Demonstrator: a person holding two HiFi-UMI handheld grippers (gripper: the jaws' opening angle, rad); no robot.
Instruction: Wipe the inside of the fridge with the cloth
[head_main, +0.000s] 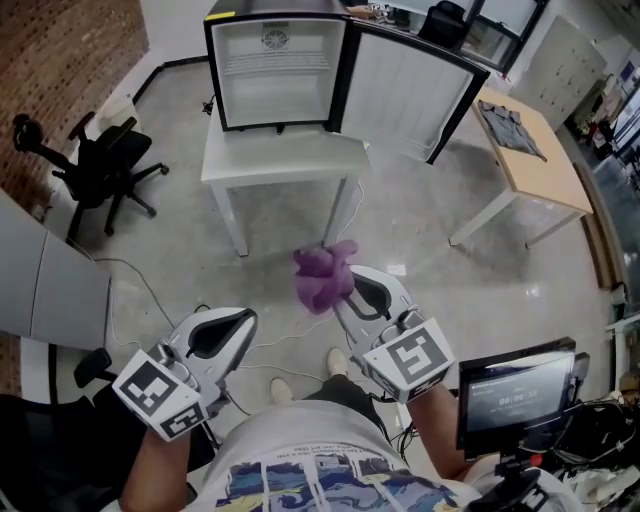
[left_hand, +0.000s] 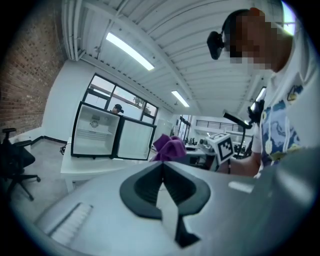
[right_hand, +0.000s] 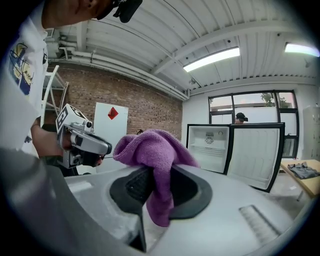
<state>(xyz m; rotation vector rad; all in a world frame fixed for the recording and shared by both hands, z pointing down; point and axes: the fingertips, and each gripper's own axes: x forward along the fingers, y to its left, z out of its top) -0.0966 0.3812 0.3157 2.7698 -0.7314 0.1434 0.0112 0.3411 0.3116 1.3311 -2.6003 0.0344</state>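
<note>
Right gripper (right_hand: 160, 172) clamps purple cloth (right_hand: 150, 146); left gripper (left_hand: 161, 169) jaws together, empty.
Fridge (head_main: 275, 70) on white table (head_main: 280, 162), door open, wire shelf inside.

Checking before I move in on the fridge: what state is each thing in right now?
fridge: door wide open, inside looks empty.
right tongs: shut on the cloth.
cloth: bunched, clamped in the right tongs.
left tongs: shut, nothing between them.

Fridge (head_main: 275, 70) on table (head_main: 280, 160), desk (head_main: 530, 150) to the right
</note>
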